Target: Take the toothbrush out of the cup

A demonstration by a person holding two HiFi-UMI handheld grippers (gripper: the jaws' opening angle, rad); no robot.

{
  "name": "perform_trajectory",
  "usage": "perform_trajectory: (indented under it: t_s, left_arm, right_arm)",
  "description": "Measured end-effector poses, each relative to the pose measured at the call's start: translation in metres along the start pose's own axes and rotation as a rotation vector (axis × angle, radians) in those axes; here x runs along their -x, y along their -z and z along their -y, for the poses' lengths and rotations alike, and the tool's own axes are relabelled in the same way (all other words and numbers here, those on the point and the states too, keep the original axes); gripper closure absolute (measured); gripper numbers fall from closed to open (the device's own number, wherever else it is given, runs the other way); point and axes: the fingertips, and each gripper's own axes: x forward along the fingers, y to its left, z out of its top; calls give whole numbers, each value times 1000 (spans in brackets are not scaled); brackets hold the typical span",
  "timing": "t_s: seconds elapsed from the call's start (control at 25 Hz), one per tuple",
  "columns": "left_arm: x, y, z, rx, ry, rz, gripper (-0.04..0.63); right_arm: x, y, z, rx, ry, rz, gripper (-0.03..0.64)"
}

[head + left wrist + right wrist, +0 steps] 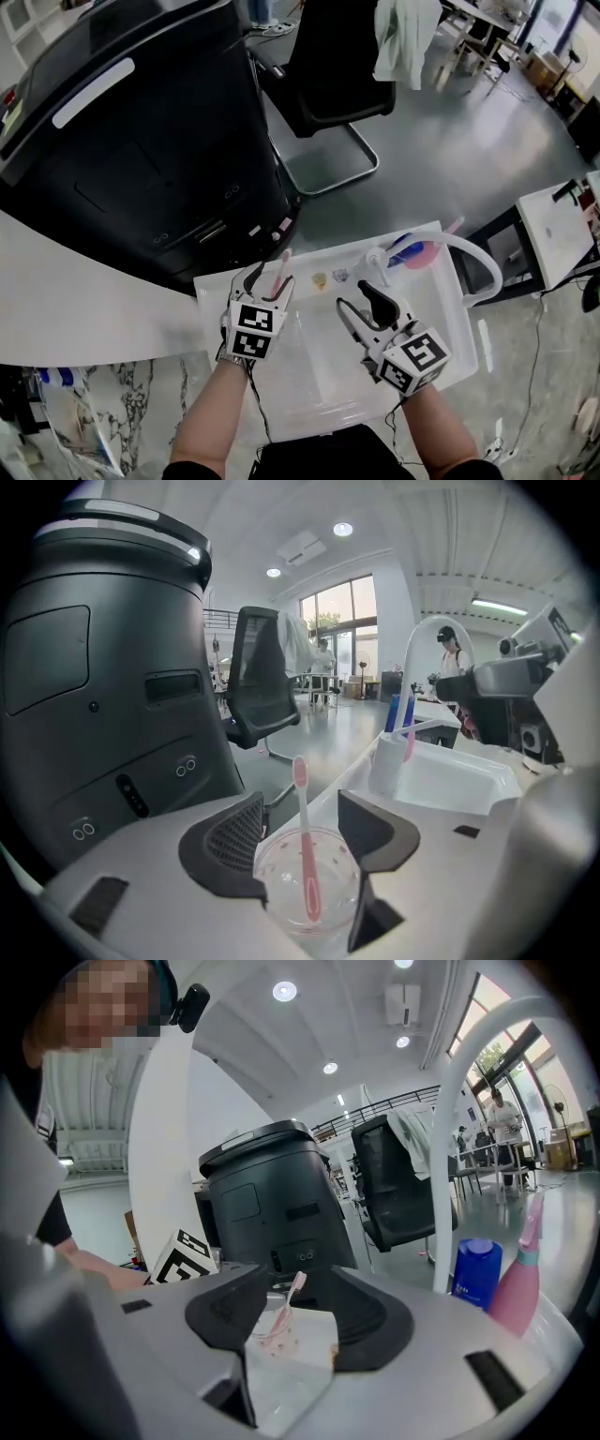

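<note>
A pink toothbrush (303, 841) stands head-up in a clear plastic cup (323, 892) on the white counter's back left corner (214, 286). My left gripper (300, 829) is shut on the cup, one dark jaw pressed against each side. In the head view, the toothbrush (281, 268) pokes up between those jaws of the left gripper (269, 281). My right gripper (357, 298) hovers open over the sink to the right, nothing between its fingers. In the right gripper view, the cup (272, 1327) and toothbrush (289, 1296) show some way ahead between the spread jaws of the right gripper (291, 1312).
A white arched faucet (476, 265) rises at the counter's right end, with a blue bottle (476, 1272) and a pink bottle (518, 1283) by it. A white holder (384, 763) stands near the basin (450, 780). A big black machine (141, 141) and a black chair (328, 75) stand behind.
</note>
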Motion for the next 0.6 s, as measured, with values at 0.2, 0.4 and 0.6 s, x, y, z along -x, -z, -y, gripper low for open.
perform_trajectory:
  t_s: [0.2,0.4,0.6]
  left_arm:
    - [-15,7,0,-26,15,-41,337]
    - [-23,9,2,-54,23,-68,339]
    - [-26,11,1,-57,24,-86,364]
  right_arm:
    - [0,8,7,-17,19,-12,408]
    - [-1,15,11,-34,29,-19,408]
    - [-1,21,13,-45,32,-28,409]
